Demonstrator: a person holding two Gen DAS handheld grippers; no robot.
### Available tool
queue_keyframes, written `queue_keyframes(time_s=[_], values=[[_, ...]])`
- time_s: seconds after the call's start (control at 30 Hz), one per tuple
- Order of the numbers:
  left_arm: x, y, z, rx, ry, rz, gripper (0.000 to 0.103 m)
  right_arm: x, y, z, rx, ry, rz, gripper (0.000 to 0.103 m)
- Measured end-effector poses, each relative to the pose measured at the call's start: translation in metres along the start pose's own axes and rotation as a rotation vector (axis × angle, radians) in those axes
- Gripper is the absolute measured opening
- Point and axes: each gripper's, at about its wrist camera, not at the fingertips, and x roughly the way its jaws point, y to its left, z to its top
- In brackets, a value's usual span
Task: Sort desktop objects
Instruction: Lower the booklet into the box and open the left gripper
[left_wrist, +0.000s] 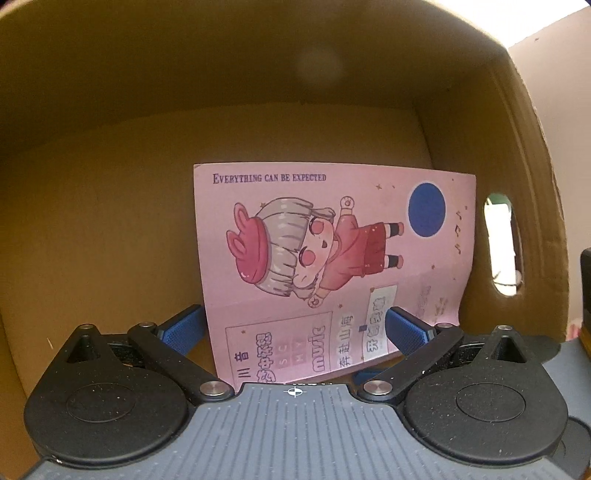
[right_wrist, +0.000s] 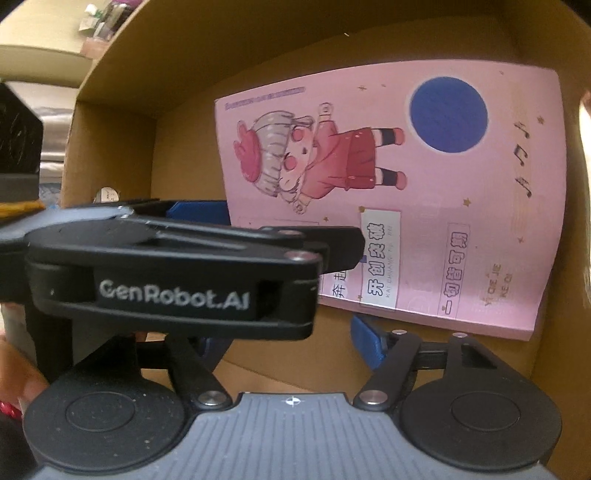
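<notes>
A pink notebook is lying inside a cardboard box, near the wall that has an oval handle hole. Its cover is showing a cartoon child in a red hat and red dress beside a dark blue circle. Purple capitals along one edge are reading "EVERYTHING CAN BE EXPECTED". Lower down, the word "music" is sitting in a framed panel among Chinese characters. In the right wrist view the notebook is showing a white label with blue Chinese characters over small Latin letters that seem to be reading "KAI CHUANG", though they are too blurred to be sure. Near the spine edge, small letters are reading "YI QIE JIE KE QI".

The left gripper is pointing down into the box with its jaws standing wide apart. Its blue pads are sitting on either side of the notebook's near end; one pad is overlapping the cover, and the other is beside the edge. They are not pressing on it.

In the right wrist view the left gripper is crossing the frame sideways, its black body carrying the white lettering "GenRobot.AI". The right gripper is sitting just below the notebook's near edge with its jaws partly apart and nothing between them. One blue finger is visible; the other is mostly hidden behind the left gripper.
</notes>
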Motion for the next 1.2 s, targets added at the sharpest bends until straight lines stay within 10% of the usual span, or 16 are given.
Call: queue_keyframes(time_s=[1.2], values=[[0.005, 0.042, 0.078, -0.051, -0.066, -0.005, 0.103, -0.04, -0.01, -0.058, -0.112, -0.218, -0.126, 0.066]])
